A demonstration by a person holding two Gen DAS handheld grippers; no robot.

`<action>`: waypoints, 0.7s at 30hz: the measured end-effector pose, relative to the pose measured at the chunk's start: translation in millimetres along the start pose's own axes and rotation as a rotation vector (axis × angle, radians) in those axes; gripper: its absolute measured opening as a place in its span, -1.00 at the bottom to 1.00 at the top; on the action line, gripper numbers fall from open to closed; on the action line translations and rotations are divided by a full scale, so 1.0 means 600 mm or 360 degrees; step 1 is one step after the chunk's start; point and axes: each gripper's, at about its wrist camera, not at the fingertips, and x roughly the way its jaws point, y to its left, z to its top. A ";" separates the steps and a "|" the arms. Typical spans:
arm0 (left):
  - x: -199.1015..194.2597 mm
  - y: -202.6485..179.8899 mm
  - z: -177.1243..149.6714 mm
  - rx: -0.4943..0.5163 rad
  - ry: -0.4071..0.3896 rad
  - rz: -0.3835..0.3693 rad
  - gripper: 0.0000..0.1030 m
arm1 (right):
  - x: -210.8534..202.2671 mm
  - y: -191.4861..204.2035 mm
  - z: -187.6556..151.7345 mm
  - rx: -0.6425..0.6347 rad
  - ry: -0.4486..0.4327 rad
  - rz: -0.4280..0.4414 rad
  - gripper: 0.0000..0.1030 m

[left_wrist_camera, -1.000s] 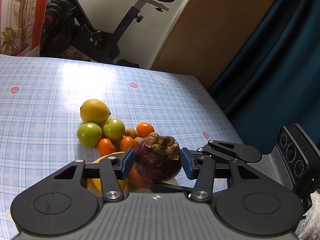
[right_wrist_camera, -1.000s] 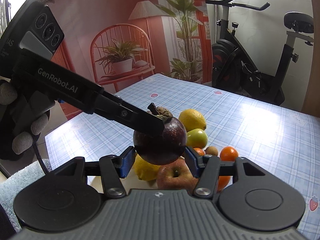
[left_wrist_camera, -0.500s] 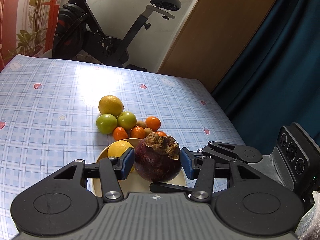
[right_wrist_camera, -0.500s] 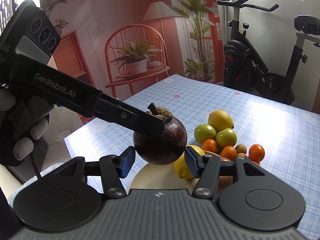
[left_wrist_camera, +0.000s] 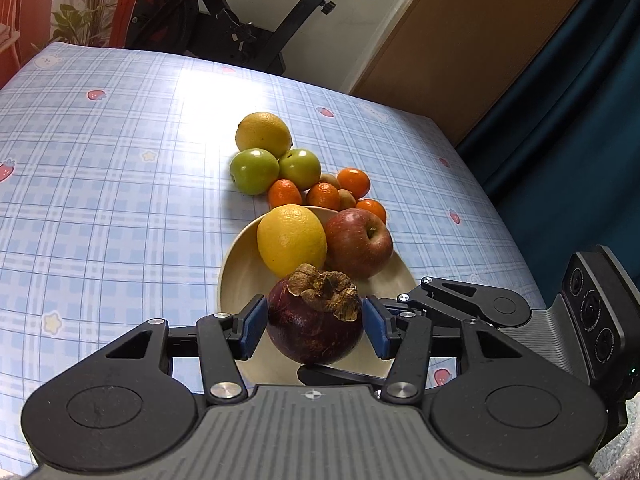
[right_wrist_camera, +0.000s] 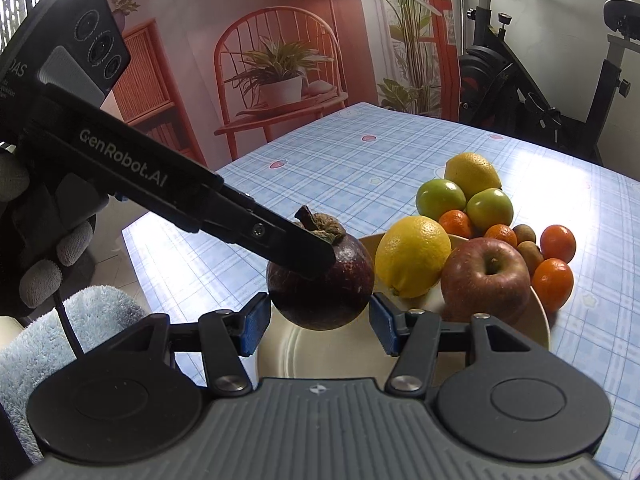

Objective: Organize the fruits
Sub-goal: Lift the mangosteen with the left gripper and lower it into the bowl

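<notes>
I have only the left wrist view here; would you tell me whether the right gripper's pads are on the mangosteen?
Observer: Yes. In the right wrist view, the right gripper's two blue pads sit against opposite sides of the mangosteen.
Operator: Thank you. How does my left gripper look from there?
Observer: One of the left gripper's fingers crosses in from the upper left, its tip on the fruit just below the dry calyx. Its jaws are opening with the fruit between them.
Operator: What is off to that side?
Observer: A gloved hand holds that gripper's body.
</notes>
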 end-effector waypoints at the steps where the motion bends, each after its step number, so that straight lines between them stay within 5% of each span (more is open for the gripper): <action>1: 0.007 0.005 0.002 -0.0006 0.0008 0.0003 0.07 | 0.006 -0.002 -0.002 0.0000 0.0002 0.0000 0.11; 21: 0.049 0.048 0.012 -0.0011 0.0066 0.0015 0.07 | 0.060 -0.016 -0.008 -0.0084 0.0012 -0.0039 0.11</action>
